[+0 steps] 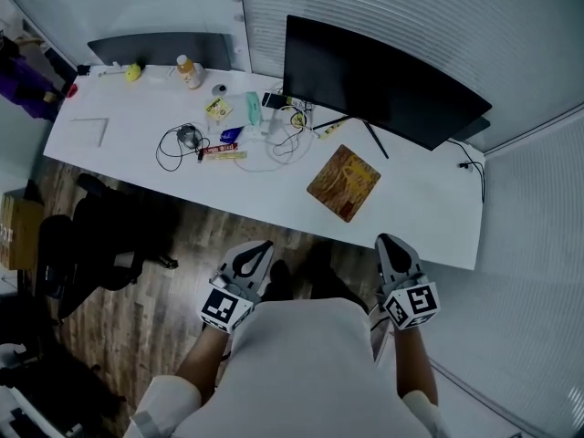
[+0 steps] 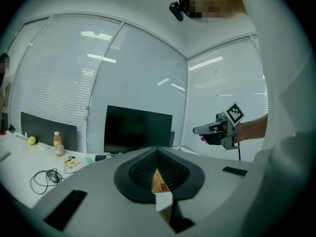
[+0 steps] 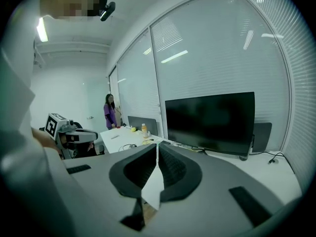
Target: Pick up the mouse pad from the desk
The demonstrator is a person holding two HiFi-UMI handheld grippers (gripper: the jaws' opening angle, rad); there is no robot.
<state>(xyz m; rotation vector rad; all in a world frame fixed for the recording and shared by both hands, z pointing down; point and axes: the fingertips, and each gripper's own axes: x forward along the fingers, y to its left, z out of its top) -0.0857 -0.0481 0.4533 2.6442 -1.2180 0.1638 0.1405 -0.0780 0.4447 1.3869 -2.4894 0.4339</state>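
- white desk (image 1: 420, 210) runs across the head view from 10 o'clock to 4 o'clock, with its near edge towards the person.
- black curved monitor (image 1: 383, 85) stands at the back of the desk, at 1 o'clock from the mouse pad.
- dark office chair (image 1: 96, 235) sits on the wood floor (image 1: 137, 308), at 9 o'clock from the left gripper.
- brown patterned mouse pad (image 1: 344, 182) lies flat on the desk, turned cornerwise, and nothing touches it. it is at 1 o'clock from the left gripper and 11 o'clock from the right gripper.
- left gripper (image 1: 258, 247) hangs off the desk's near edge, jaws pressed together and empty.
- right gripper (image 1: 390, 242) hangs level with it, jaws also pressed together on nothing.
- small bottle (image 1: 189, 71) stands near the far edge, at 10 o'clock from the pad.
- mouse (image 1: 187, 136) with its looped cable lies at 9 o'clock from the pad, well apart.
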